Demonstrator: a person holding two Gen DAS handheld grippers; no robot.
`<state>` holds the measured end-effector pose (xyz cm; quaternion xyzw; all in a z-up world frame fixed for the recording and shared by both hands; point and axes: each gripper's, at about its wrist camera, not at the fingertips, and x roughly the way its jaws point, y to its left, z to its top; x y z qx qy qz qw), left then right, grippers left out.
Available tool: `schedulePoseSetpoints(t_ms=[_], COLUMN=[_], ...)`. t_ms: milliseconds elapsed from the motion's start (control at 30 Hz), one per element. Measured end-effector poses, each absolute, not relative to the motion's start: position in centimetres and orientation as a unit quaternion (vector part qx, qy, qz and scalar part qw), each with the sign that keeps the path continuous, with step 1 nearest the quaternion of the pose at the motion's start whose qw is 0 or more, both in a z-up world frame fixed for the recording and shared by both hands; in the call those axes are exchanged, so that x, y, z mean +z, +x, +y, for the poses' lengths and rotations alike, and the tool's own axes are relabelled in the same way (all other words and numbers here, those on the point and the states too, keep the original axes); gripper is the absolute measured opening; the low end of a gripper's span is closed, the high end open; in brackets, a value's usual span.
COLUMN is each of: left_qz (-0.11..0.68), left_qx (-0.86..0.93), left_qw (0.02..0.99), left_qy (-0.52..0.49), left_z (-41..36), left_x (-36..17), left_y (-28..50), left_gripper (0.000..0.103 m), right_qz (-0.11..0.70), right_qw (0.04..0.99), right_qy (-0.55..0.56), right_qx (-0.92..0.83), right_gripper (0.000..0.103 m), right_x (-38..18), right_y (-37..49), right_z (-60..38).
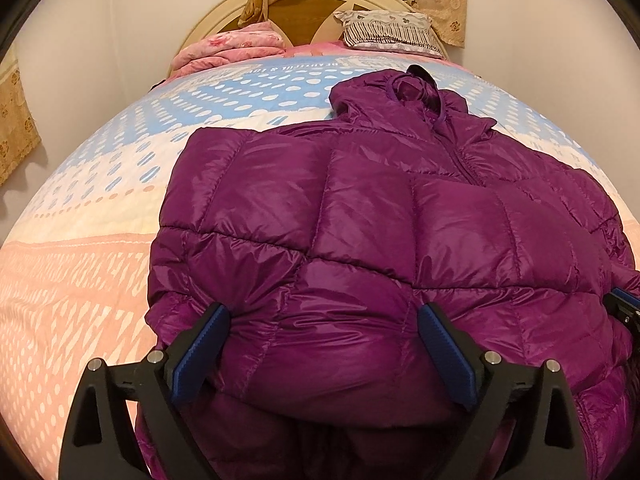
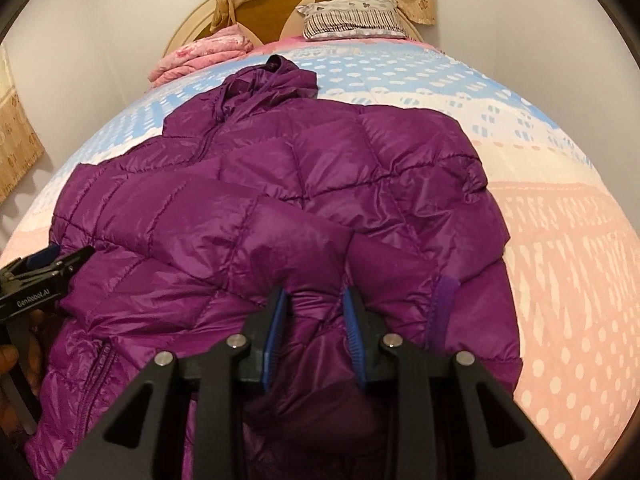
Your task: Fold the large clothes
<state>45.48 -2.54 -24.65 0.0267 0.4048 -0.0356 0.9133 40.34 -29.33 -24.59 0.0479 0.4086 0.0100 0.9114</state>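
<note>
A purple quilted puffer jacket (image 1: 360,216) lies on the bed, hood (image 1: 404,92) toward the headboard, both sleeves folded across its front. It also shows in the right wrist view (image 2: 320,184). My left gripper (image 1: 324,316) is open wide, its blue pads on either side of a bulge of the jacket's near hem. My right gripper (image 2: 316,300) has its jaws narrowed on a bunch of jacket fabric at the near hem. The left gripper also shows at the left edge of the right wrist view (image 2: 52,260).
The bedspread (image 1: 80,240) is pink, cream and blue with dots. A folded pink blanket (image 1: 232,50) and a striped pillow (image 1: 388,32) lie by the round headboard (image 1: 304,12). Walls stand close on both sides.
</note>
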Motion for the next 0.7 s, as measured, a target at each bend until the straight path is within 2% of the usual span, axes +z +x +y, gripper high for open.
schedulePoseSetpoints(t_ms=[300,400,567,700], left_qz=[0.406,0.394,0.325,0.326], left_qx=[-0.044,-0.066,-0.096,-0.030], left_qw=[0.913,0.917,0.941,0.944], left_qy=[0.018,0.001,0.016,0.033], left_z=[-2.2,-1.4,0.2,2.5], left_x=[-24.3,-22.0,-16.4,-17.0], left_y=[45.3,44.3,44.0,48.4], left_gripper=[0.097,0.097,0.097,0.097], right_qz=[0.411,0.415,0.371,0.354], right_qw=[0.911,0.909,0.926,0.932], right_qy=[0.024,0.028,0.064,0.068], right_qx=[-0.001,0.011,0.001,-0.034], right_gripper=[0.032,0.032,0.037,0.037], right_x=[-24.5,-23.8,-20.7,-18.9], right_y=[40.3,40.0,39.6,42.4], right_z=[-28.8,-29.2,-31.6,-33.6])
